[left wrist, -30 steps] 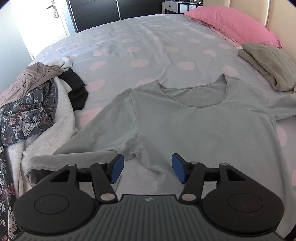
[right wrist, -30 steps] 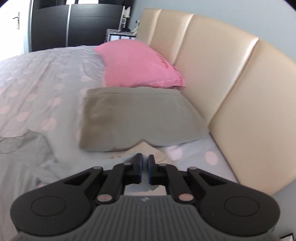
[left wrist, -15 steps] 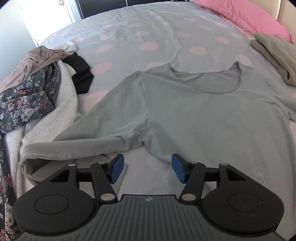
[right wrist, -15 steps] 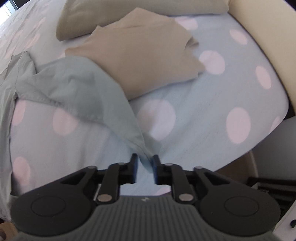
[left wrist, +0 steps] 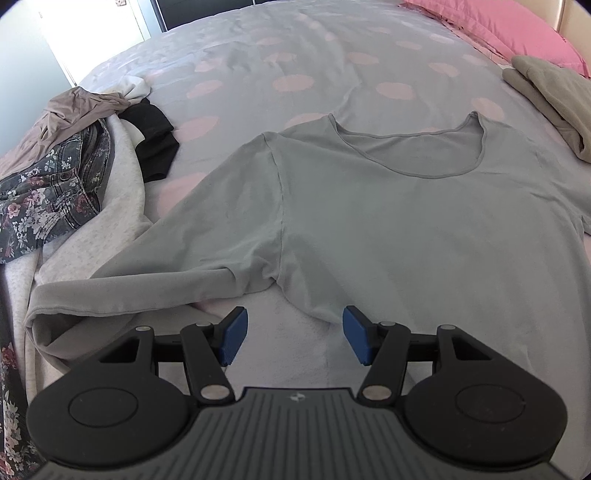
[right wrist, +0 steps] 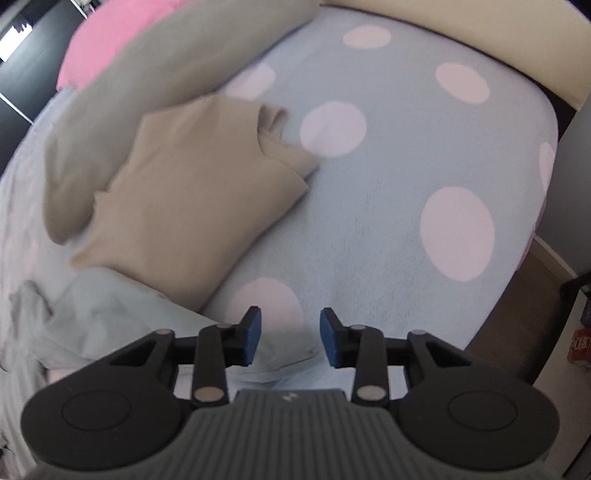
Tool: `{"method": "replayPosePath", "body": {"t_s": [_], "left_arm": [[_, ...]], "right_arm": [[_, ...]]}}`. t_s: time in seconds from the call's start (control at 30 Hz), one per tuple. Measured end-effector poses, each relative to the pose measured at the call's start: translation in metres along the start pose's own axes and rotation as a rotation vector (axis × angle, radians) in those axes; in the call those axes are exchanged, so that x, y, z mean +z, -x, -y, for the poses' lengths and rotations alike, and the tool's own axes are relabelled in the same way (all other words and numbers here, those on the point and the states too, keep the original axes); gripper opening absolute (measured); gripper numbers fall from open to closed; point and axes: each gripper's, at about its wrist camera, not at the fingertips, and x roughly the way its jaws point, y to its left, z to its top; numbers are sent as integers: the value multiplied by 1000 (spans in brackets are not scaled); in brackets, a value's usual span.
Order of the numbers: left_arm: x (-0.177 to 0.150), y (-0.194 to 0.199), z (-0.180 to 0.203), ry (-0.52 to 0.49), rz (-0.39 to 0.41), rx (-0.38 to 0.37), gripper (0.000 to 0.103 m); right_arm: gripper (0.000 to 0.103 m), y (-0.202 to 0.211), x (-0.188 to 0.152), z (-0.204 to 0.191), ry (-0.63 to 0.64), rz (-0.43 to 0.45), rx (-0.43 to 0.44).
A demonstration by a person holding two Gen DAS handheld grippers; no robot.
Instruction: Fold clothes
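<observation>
Left gripper (left wrist: 291,338) open above grey top (left wrist: 388,221); right gripper (right wrist: 290,338) open, sleeve (right wrist: 110,314) apparently released.

Grey top (left wrist: 388,206): thin matt knit cloth, smooth, fine creases at the armpit. Bed cover (left wrist: 295,55): matt woven cloth, pale with pink dots, lightly wrinkled. Left hand-held gripper (left wrist: 291,338): matt black plastic, ribbed grey body, blue textured pads (left wrist: 233,334), dull metal pivot pins. Folded beige garment (right wrist: 192,192): soft matt cloth. Headboard (right wrist: 480,26): smooth, faintly glossy cream padding.
</observation>
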Motion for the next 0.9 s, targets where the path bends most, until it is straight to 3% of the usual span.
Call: {"method": "replayPosePath", "body": {"t_s": [0.13,0.2,0.37,0.4,0.43,0.47,0.53,0.67,0.8,0.9], "left_arm": [[-4,-2,3,1,-13,-1,55],[-6,-4,3,1,-18,-3,55],[-5,-7,4,2,-24,-2,55],[-4,-7,5,4,-24,-5,55],[-4,-6,6,2,-23,-7,55],[-4,-5,6,-2,-18,-9,55],[-5,-1,7,-9,-6,-11,55],[-5,2,1,6,2,-5,55],[-5,3,-6,29,2,-1,55],[-5,4,-8,36,7,0,55]], "right_arm": [[40,-24,0,-4,80,-34,-48],[48,-27,-5,-6,113,-77,-15],[48,-36,-20,-20,170,-256,112],[42,-34,-24,-26,214,-266,95],[21,-33,-27,-32,250,-261,65],[12,-31,-27,-36,275,-250,33],[6,-21,-26,-42,299,-214,15],[5,14,-15,-52,325,-116,4],[5,62,9,-64,384,65,-95],[5,83,36,-66,351,183,-146]]}}
